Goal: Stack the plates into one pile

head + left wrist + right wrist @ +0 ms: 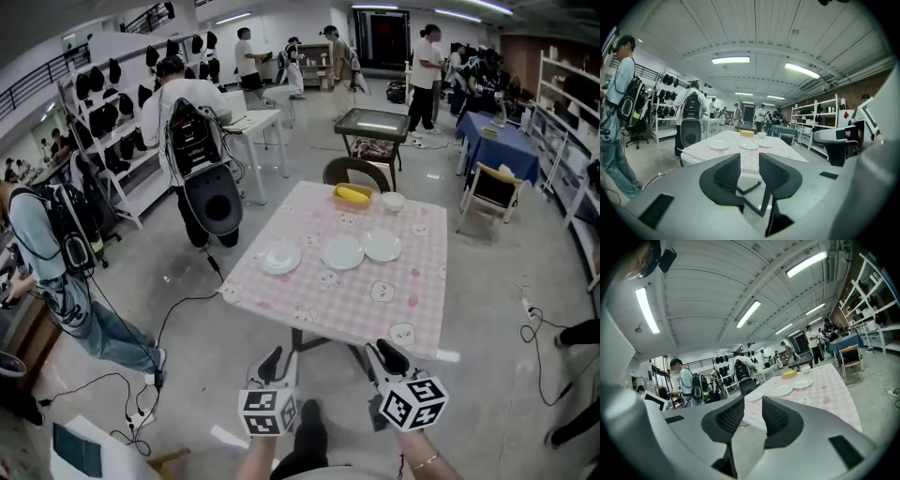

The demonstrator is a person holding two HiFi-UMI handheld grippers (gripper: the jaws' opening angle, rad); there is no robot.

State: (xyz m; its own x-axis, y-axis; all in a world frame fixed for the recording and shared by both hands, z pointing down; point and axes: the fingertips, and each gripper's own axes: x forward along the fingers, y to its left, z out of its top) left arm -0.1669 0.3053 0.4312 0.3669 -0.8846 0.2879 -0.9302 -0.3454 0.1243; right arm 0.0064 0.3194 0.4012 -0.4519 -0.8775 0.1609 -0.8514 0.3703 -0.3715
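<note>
Lying well beyond parted jaws, plates (342, 251) (unstacked)

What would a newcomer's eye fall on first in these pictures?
A pink checked table stands mid-hall, with three white plates lying unstacked in a row on it. Below it in the head view, the left gripper and the right gripper are open and empty, short of the table.

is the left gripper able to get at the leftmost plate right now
Likely not yet: the left gripper, open and empty, sits short of the table, with the leftmost plate farther in. Nothing blocks the way forward.
</note>
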